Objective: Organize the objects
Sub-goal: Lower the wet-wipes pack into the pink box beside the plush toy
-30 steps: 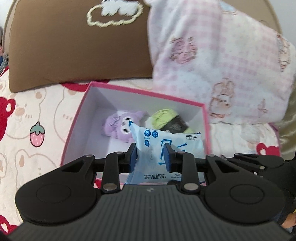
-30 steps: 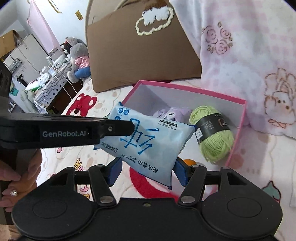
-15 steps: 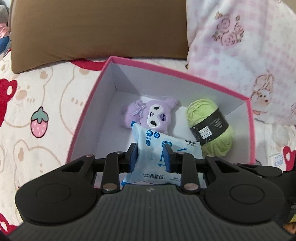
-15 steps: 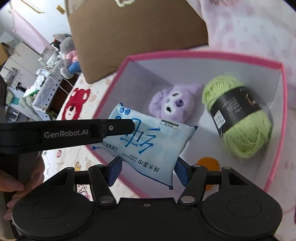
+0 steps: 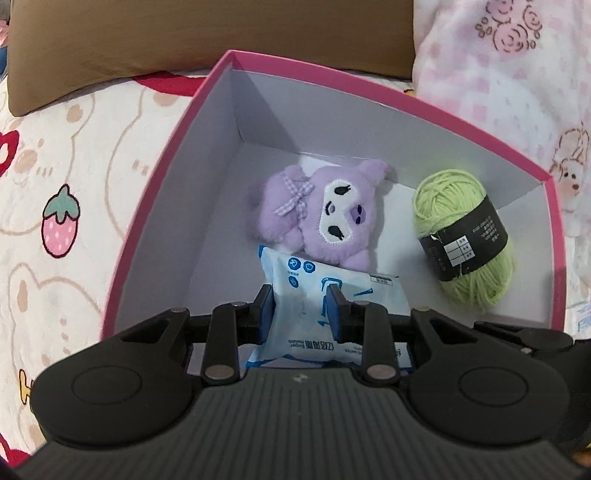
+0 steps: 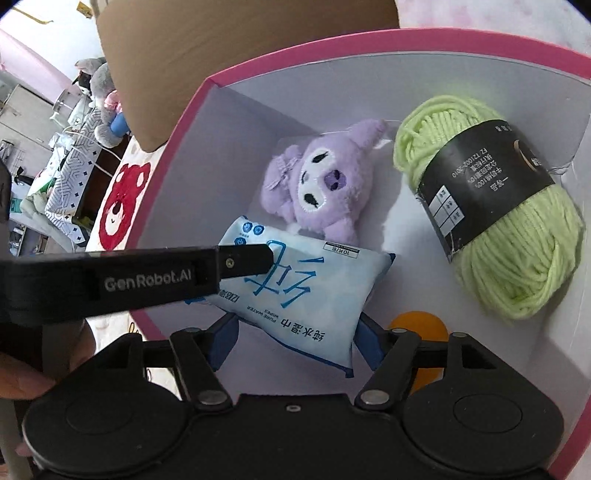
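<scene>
Pink-rimmed and white inside, the open box (image 5: 207, 206) fills your left wrist view, sitting on a cream bedspread (image 5: 74, 184) printed with bears and a strawberry, with a brown pillow (image 5: 184, 33) behind it and a pink checked blanket (image 5: 517, 74) at the upper right. Your left gripper (image 5: 300, 308) points down into the box, its blue pads pinched tight on the near part of a pale blue wet wipes pack (image 5: 314, 277). Just beyond the pack lies a purple plush toy (image 5: 325, 210), and to its right, apart from it, a ball of light green yarn (image 5: 465, 236) with a black paper band. From your right wrist view, the same pack (image 6: 306, 288) hangs over the box floor (image 6: 399, 221), gripped from the left by the left gripper's black finger (image 6: 236, 260). Your right gripper (image 6: 295, 341) sits under the pack with its jaws spread to either side; they have just been opening, and whether the pads touch the pack is unclear. The plush (image 6: 321, 181) lies past the pack, the yarn (image 6: 498, 221) at the right, and an orange round object (image 6: 417, 325) shows beside the right-hand pad. Part of your hand (image 6: 22, 373) shows at the left edge.
</scene>
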A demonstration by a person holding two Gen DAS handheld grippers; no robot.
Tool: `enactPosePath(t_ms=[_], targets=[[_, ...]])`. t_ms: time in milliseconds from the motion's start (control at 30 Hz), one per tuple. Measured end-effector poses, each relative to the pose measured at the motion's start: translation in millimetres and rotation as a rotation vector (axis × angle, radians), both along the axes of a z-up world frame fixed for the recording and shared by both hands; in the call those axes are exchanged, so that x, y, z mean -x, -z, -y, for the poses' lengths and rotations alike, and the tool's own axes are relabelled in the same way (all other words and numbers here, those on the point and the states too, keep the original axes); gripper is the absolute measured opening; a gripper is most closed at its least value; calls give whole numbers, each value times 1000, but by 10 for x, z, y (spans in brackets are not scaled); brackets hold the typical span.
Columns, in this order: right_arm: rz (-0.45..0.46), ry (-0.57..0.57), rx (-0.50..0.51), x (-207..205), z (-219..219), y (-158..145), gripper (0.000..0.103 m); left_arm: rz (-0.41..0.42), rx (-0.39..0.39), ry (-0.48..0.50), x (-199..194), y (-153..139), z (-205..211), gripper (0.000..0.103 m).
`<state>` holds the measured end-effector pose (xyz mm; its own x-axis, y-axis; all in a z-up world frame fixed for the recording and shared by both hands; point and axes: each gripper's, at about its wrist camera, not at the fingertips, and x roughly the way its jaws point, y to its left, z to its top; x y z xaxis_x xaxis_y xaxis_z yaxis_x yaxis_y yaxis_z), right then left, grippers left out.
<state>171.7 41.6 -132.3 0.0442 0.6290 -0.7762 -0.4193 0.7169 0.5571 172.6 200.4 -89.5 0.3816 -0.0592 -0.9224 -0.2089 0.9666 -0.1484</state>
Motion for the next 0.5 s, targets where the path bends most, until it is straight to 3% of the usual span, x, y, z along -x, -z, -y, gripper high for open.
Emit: enactPosePath(t_ms=[200, 433, 500], targets=[[-5, 2, 11, -5, 5, 14, 74, -22, 23, -7, -26, 94, -44, 29], [1, 11, -1, 14, 31, -66, 75, 27, 17, 1, 11, 158, -106, 25], [26, 14, 6, 29, 63, -88, 69, 26, 29, -1, 32, 164, -98, 24]])
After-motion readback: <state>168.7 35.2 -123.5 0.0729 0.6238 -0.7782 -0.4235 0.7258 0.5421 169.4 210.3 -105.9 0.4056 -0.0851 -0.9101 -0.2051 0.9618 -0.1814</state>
